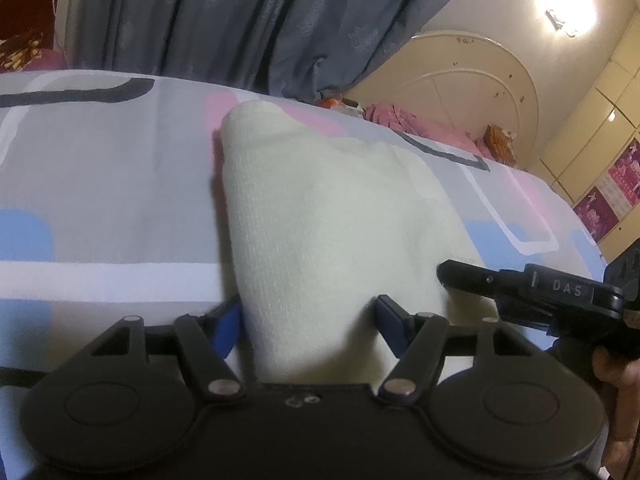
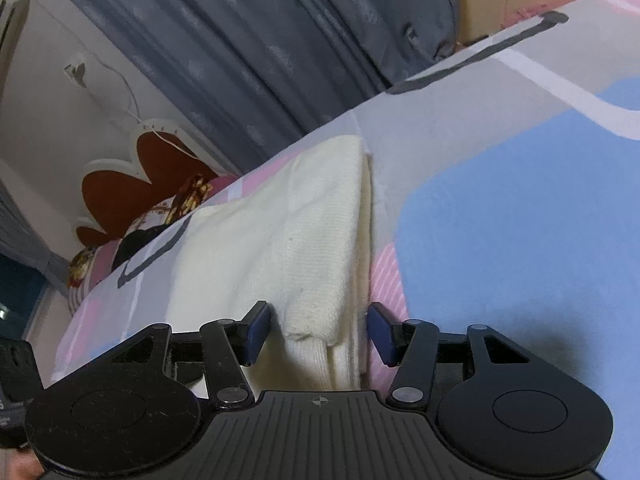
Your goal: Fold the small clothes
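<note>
In the left wrist view, the cream garment [image 1: 320,208] lies on the bed [image 1: 100,184], its long axis running straight ahead between the left gripper [image 1: 308,320]'s wide-spread fingers. In the right wrist view, the right gripper [image 2: 318,332] likewise straddles the garment's folded near edge, fingers wide and gripping nothing; both hands seem equally near.

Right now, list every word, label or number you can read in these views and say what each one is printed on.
"DAS": white letters on the black body of the right gripper, seen in the left wrist view.
Pink posters on the wall cabinets: print too small and blurred to read.
White garment, bed sheet and curtain: no text visible.
Right wrist view: nothing readable.
</note>
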The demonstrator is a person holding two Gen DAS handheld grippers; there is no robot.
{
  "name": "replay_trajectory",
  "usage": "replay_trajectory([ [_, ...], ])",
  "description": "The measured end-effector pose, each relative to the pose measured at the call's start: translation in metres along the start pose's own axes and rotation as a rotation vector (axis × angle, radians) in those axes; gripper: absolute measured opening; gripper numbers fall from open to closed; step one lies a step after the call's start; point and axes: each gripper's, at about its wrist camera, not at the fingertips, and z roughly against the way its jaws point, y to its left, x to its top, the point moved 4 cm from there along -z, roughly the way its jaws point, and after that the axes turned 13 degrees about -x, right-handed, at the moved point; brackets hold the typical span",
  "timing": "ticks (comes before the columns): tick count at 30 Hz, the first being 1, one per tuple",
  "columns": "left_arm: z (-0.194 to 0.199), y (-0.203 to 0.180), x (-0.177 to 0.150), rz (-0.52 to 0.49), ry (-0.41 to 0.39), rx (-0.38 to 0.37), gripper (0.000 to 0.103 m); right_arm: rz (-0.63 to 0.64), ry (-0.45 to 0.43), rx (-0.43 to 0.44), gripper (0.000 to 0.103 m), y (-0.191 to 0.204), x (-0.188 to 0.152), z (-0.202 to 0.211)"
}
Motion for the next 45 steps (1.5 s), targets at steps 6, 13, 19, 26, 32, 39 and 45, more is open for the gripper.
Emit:
replay_trajectory([
  [6, -0.006, -0.005, 0.000, -0.031, 0.001, 0.027, 0.070, 0.023, 0.009, 0.001, 0.053, 0.007, 0.001, -0.005],
  [13, -0.010, -0.017, 0.001, -0.121, 0.025, 0.079, 0.060, 0.101, -0.002, -0.032, 0.046, 0.014, -0.001, -0.005],
  [19, -0.011, -0.029, 0.001, -0.200, 0.035, 0.130, 0.052, 0.148, -0.024, -0.059, 0.042, 0.022, -0.004, -0.008],
  [26, -0.010, -0.033, 0.000, -0.222, 0.038, 0.146, 0.049, 0.167, -0.027, -0.067, 0.042, 0.022, -0.005, -0.007],
  [32, -0.006, -0.033, 0.000, -0.239, 0.034, 0.149, 0.041, 0.217, -0.043, -0.092, 0.038, 0.031, -0.007, -0.005],
  [39, -0.001, -0.036, 0.000, -0.258, 0.022, 0.157, 0.036, 0.275, -0.082, -0.126, 0.032, 0.040, -0.011, 0.000],
  [45, 0.012, -0.040, 0.000, -0.265, 0.003, 0.158, 0.034, 0.318, -0.120, -0.144, 0.029, 0.048, -0.014, 0.008],
])
